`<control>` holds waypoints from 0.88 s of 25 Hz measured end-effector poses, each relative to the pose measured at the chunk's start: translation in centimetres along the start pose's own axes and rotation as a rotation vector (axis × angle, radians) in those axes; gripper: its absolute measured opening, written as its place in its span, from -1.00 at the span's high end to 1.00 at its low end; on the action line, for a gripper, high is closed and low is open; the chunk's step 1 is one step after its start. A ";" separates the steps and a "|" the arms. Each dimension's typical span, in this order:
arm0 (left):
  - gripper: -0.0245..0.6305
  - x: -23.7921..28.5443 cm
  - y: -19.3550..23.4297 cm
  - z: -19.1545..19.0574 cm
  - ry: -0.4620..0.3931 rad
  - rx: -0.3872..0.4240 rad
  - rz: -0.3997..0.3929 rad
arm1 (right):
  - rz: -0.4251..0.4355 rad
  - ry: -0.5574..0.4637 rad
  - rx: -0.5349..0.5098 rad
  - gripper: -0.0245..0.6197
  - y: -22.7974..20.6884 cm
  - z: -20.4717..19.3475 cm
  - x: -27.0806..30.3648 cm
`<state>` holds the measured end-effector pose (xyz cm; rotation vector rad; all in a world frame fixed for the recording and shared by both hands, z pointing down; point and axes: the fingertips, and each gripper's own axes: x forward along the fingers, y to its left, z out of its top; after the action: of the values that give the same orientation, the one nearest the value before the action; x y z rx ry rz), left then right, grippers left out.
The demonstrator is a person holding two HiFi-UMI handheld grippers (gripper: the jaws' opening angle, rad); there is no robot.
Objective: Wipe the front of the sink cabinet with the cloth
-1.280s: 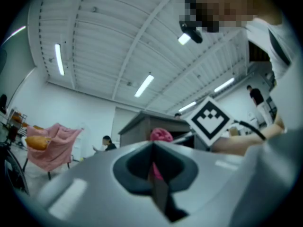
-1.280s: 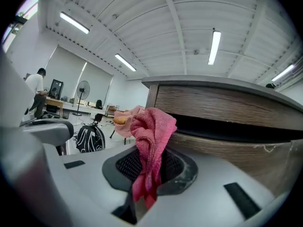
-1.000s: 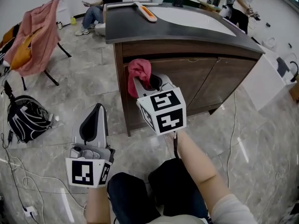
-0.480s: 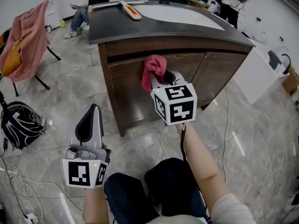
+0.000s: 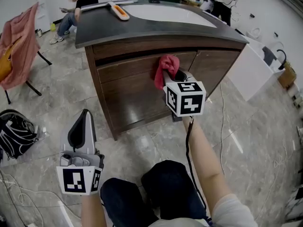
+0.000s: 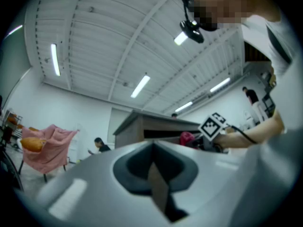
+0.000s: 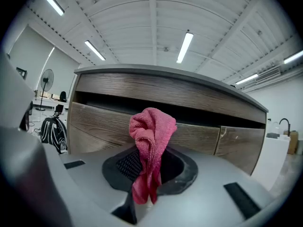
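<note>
The dark wood sink cabinet (image 5: 137,84) (image 7: 189,103) with a grey top fills the middle of the head view. My right gripper (image 5: 171,75) (image 7: 147,171) is shut on a bunched red cloth (image 5: 166,68) (image 7: 150,141), held up against the cabinet front near the seam between the left panel and the right doors. The cloth's top touches or nearly touches the wood. My left gripper (image 5: 81,129) (image 6: 152,167) hangs low at the left over the floor, jaws shut with nothing between them, well away from the cabinet.
An orange-and-white object (image 5: 118,11) lies on the countertop beside the white basin (image 5: 175,14). A black backpack (image 5: 16,131) and a rack draped with pink cloth (image 5: 19,41) stand at the left. People are at the back. A white unit (image 5: 246,65) stands right of the cabinet. My knees (image 5: 142,193) are below.
My right gripper has carried the red cloth rightward and slightly up along the cabinet front, from the left panel toward the door seam. The left gripper stays low and shut.
</note>
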<state>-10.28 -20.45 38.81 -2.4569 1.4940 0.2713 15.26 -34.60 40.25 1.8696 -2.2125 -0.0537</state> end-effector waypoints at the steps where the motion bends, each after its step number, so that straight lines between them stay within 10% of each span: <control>1: 0.91 0.0 0.0 -0.1 0.001 -0.001 0.000 | -0.012 0.004 0.004 0.71 -0.7 -0.2 0.0; 22: 0.91 0.1 0.7 -0.4 0.009 0.018 0.001 | -0.216 0.048 0.028 0.72 -12.9 -2.0 -0.2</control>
<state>-10.86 -20.93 39.10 -2.4465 1.4948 0.2456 28.17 -36.49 39.76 2.0951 -1.9817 -0.0163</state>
